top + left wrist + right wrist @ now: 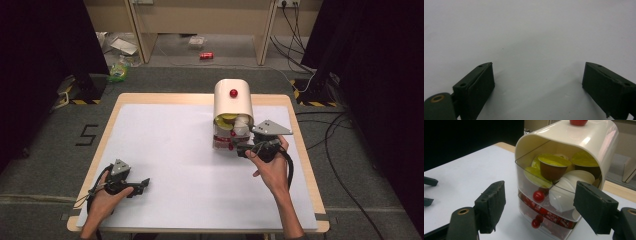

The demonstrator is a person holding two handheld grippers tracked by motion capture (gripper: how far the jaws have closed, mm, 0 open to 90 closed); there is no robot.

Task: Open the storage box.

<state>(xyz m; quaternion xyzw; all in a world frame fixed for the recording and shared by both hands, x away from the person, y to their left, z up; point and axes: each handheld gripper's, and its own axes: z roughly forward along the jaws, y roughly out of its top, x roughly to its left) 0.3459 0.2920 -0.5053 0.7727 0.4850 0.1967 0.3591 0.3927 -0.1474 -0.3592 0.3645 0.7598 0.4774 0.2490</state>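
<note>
A cream drawer box (232,100) with red knobs stands at the back right of the white-topped table (165,150). Its clear top drawer (544,182) is pulled out and tilted, and holds yellow-lidded and white coffee capsules (552,166). The lower drawer, with its red knob (535,223), holds red packets. My right gripper (239,149) sits just in front of the box, open, its jaws (541,207) flanking the drawers without touching them. The red knob (539,195) of the top drawer lies ahead between them. My left gripper (145,183) rests open near the front left, with bare table between its jaws (537,82).
The table's wooden rim (300,130) runs close to the right of the box. On the floor beyond lie a red can (206,55), a green bag (119,70) and cables (295,30). Wooden furniture legs stand behind the table.
</note>
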